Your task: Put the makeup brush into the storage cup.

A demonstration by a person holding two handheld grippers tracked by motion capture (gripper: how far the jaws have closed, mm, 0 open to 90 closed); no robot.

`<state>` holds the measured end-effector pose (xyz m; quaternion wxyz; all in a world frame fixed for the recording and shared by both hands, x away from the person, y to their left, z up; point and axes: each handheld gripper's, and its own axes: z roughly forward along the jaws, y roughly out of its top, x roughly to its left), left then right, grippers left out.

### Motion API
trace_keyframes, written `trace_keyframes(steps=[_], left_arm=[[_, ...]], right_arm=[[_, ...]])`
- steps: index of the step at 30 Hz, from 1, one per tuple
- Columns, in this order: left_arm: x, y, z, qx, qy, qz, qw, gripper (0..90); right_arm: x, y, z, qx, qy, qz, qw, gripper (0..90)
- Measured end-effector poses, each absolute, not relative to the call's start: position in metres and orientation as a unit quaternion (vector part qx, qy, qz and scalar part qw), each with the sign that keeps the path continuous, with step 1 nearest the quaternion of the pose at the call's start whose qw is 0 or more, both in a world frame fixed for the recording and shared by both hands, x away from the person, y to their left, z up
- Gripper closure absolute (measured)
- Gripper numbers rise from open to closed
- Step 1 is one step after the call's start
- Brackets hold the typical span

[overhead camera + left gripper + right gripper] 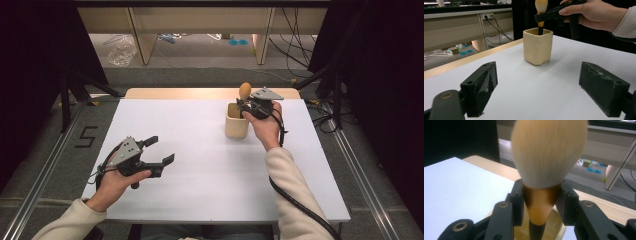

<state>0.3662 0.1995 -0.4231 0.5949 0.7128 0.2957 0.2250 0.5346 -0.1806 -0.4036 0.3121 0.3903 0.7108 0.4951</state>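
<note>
White tabletop [210, 165] is filling the middle of the high view, with a wooden strip [175, 93] showing along its far edge. Right of centre, a cream square cup [236, 121] is standing upright. The right gripper [243, 103] is clamping a makeup brush [245, 91] bristles-up, its dark handle reaching down into the cup. At lower left, the left gripper [161, 149] is hovering with jaws spread wide, holding nothing.

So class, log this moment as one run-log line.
right gripper: shut on brush | brush: handle in cup | left gripper: open, empty
</note>
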Motion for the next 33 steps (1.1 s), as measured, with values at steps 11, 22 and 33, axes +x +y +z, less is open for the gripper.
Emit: trace_keyframes(steps=[11, 22, 33], left_arm=[[0.366, 0.200, -0.422, 0.715, 0.293, 0.228, 0.593, 14.9], [0.367, 0.203, -0.422, 0.711, 0.298, 0.231, 0.593, 14.8], [0.366, 0.203, -0.421, 0.711, 0.298, 0.232, 0.593, 14.8]], right_arm=[[0.536, -0.180, -0.404, 0.404, 0.729, 0.481, 0.272, 16.2], [0.514, -0.196, -0.395, 0.394, 0.719, 0.502, 0.276, 14.7], [0.473, -0.208, -0.387, 0.373, 0.717, 0.527, 0.263, 12.9]])
